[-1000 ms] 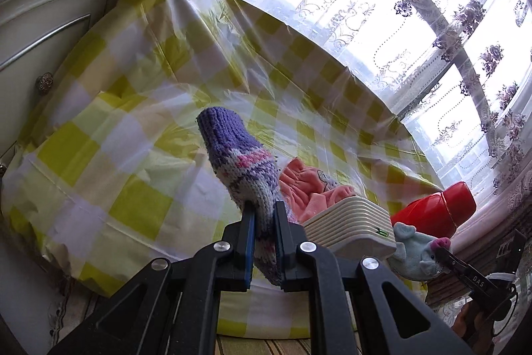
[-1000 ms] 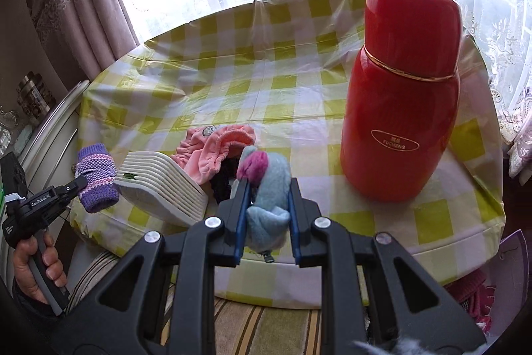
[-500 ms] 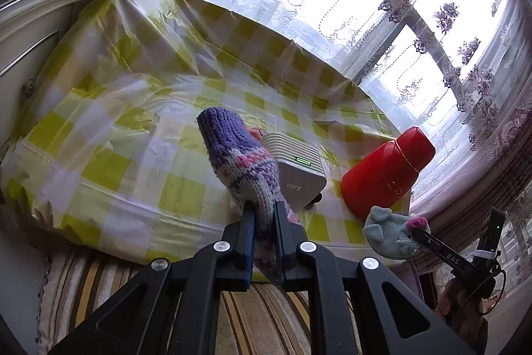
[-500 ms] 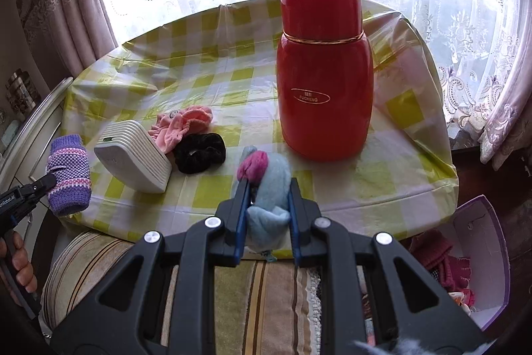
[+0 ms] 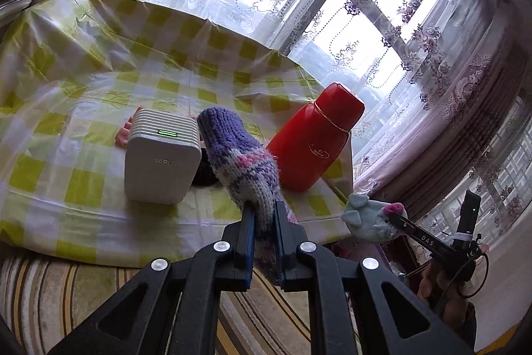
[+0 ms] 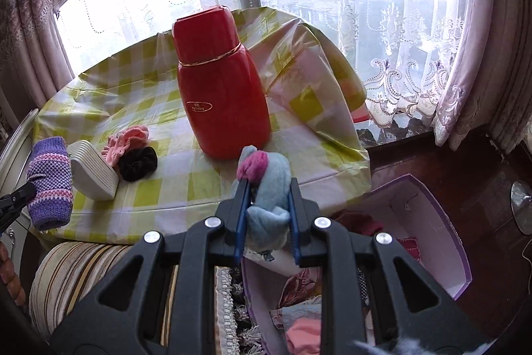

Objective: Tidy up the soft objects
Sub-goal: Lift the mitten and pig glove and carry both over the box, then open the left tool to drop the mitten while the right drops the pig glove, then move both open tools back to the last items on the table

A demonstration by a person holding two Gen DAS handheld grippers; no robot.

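My left gripper (image 5: 264,212) is shut on a purple knitted mitten (image 5: 237,152) with pink and white bands, held up off the near edge of the checked table (image 5: 66,108). The same mitten (image 6: 50,180) shows at the left of the right wrist view. My right gripper (image 6: 267,193) is shut on a pale blue plush mouse (image 6: 267,185) with a pink ear, held past the table's right corner; the mouse (image 5: 370,218) also hangs at the lower right of the left wrist view. A pink scrunchie (image 6: 128,140) and a black scrunchie (image 6: 138,163) lie on the table.
A tall red flask (image 6: 221,88) and a white ribbed device (image 5: 161,155) with a green light stand on the table. Below the right gripper, a white box with purple edges (image 6: 432,222) on the floor holds several soft items. A striped cushion (image 6: 73,268) lies beside it.
Both grippers have swung rightwards along the table's front edge with their loads. The red flask has slid left in the right view, and the box on the floor has come into sight.
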